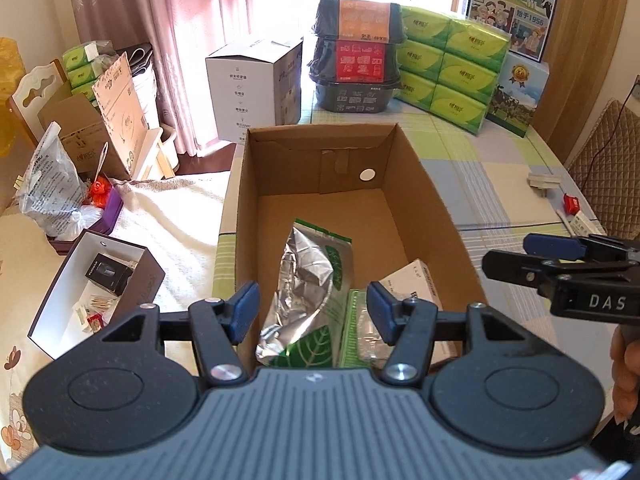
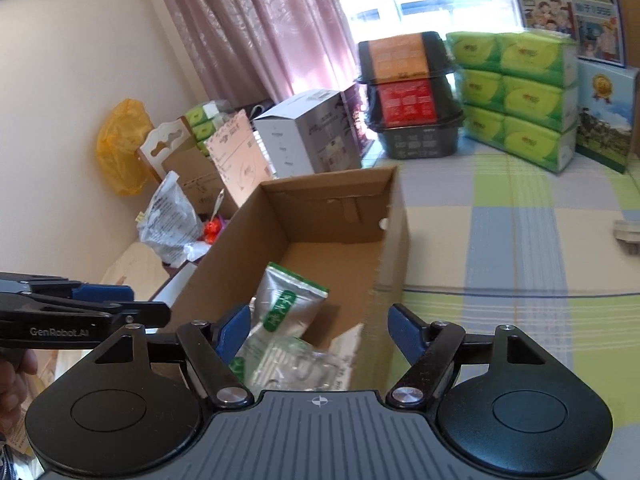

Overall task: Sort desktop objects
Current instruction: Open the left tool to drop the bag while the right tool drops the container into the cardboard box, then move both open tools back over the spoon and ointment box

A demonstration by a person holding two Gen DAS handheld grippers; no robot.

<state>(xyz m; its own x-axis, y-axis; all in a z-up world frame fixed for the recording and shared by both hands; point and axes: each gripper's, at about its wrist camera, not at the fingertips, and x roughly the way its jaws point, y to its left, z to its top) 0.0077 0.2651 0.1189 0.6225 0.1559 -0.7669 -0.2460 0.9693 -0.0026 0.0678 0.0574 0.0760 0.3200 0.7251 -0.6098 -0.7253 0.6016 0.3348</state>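
An open cardboard box (image 1: 424, 200) stands on the checked tablecloth (image 1: 500, 176). Inside it lie a crumpled silver and green foil pouch (image 1: 304, 276), a green packet with a clear window (image 1: 360, 328) and a white carton (image 1: 420, 284). My left gripper (image 1: 313, 300) hangs open over the box's near end, nothing between its fingers. My right gripper (image 2: 320, 320) is open too, straddling the box's right wall (image 2: 394, 248), with the pouch (image 2: 286, 300) below it. Each gripper shows side-on in the other's view: the right gripper (image 1: 508, 252) and the left gripper (image 2: 148, 304).
On the cloth to the right lie a small white block (image 1: 542, 180), a red piece (image 1: 571, 203) and a white packet (image 1: 580, 224). Stacked black trays (image 1: 356, 60), green tissue packs (image 1: 452, 64) and a white carton (image 1: 252, 88) stand behind. An open gift box (image 1: 92, 284) lies left.
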